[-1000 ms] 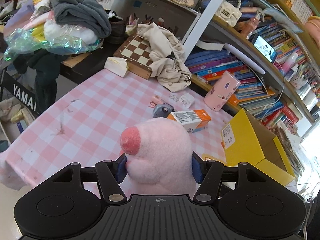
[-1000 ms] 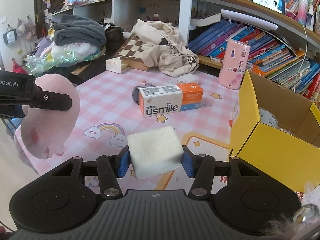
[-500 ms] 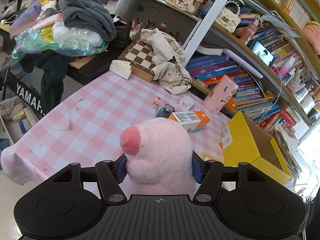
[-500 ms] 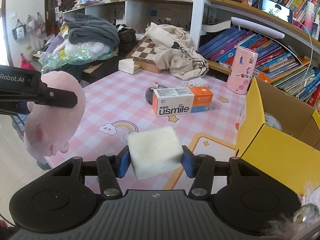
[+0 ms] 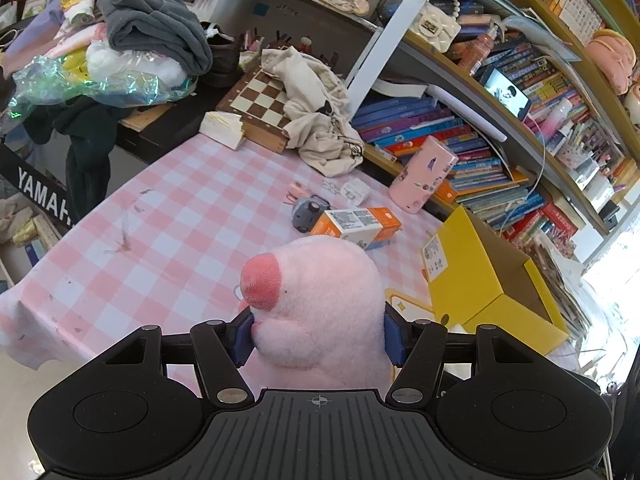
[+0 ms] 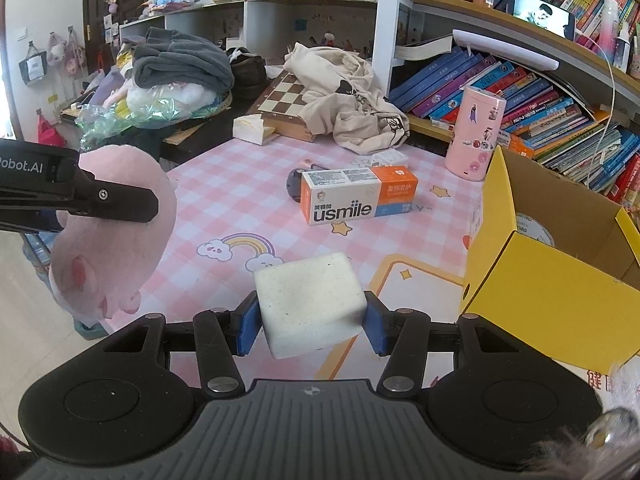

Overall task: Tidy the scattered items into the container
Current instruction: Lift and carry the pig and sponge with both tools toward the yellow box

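The left gripper (image 5: 318, 330) has its jaws closed around a pink plush (image 5: 320, 304), pads pressed into its sides, holding it in the air above the near edge of the counter (image 5: 160, 232). In the right wrist view the same plush (image 6: 108, 236) hangs at the far left, clear of the checked cloth. The right gripper (image 6: 310, 326) has its jaws clamped on a white sponge (image 6: 310, 304), also lifted off the counter. The yellow box (image 6: 552, 272) stands open at the right, just beside the sponge. An orange carton (image 6: 358, 196) lies on the counter near the middle, with a dark round item (image 6: 294, 184) touching its left end. A pink cylinder (image 6: 476, 132) stands behind the box.
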A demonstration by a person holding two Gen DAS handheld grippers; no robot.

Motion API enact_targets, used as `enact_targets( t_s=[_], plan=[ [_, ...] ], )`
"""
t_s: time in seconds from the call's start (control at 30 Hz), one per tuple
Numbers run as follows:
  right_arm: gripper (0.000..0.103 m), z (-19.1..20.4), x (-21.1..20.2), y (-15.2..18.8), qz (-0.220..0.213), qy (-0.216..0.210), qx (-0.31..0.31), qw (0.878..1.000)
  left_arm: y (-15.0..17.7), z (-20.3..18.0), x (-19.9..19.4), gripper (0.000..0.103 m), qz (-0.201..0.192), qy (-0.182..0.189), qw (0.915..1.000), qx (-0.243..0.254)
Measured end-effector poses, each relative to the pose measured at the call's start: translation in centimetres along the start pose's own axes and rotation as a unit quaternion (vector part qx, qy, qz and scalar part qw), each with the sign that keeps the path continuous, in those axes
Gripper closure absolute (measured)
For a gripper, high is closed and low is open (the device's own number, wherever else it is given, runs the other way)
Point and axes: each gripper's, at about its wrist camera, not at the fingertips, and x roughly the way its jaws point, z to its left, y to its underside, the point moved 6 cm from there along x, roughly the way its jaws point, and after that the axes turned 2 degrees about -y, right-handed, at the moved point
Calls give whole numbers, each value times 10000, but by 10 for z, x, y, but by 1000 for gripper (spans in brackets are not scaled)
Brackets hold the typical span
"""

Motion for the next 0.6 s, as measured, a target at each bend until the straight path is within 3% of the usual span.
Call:
enact_targets(
  t_s=[0.6],
  plan=[
    [53, -15, -14, 19, 168, 247, 181, 9994, 18, -15, 9, 42, 331, 236, 9992, 25]
  ],
)
